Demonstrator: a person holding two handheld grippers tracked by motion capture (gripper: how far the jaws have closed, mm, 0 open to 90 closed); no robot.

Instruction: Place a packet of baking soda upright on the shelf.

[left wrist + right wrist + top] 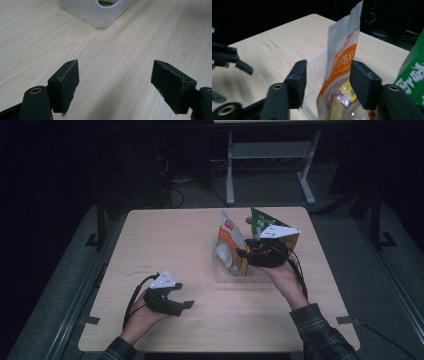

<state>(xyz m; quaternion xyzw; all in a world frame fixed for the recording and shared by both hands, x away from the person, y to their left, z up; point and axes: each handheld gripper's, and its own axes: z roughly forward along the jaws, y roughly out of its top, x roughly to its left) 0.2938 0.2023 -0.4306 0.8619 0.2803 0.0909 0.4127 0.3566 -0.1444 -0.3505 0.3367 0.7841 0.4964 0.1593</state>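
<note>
Between the right gripper's [328, 83] two black fingers [298, 77] stands an orange-and-white pouch [342, 57]. The fingers are spread to either side of it; whether either one touches the pouch cannot be told.

- Pouch: upright, long axis vertical, plain white sealed top edge uppermost. Lower face orange with white characters, too partial to read. Foot has a clear window showing yellow packets inside. In the high view the pouch [231, 240] leans slightly toward the counter's far edge and carries a small red label near the top and a white round picture lower down; no writing legible there.
- Container: clear plastic bin [317, 65], open-topped, holding the pouch's foot. It sits on the right half of the counter [170, 245], toward the far edge.
- Green pouch [413, 72]: just beside the right finger, bearing white characters, cut off by the frame. In the high view the green pouch [262, 222] stands upright at the bin's far right, partly hidden behind the gripper's grey plate.
- Right gripper [250, 254]: held over the bin from the near right side, cable trailing along the forearm and plaid sleeve.
- Left gripper [186, 304]: low over the near left part of the counter, well apart from the bin, fingers [66, 82] spread wide with bare light wood grain between them. Ahead of it is a corner of the translucent white bin [100, 15].
</note>
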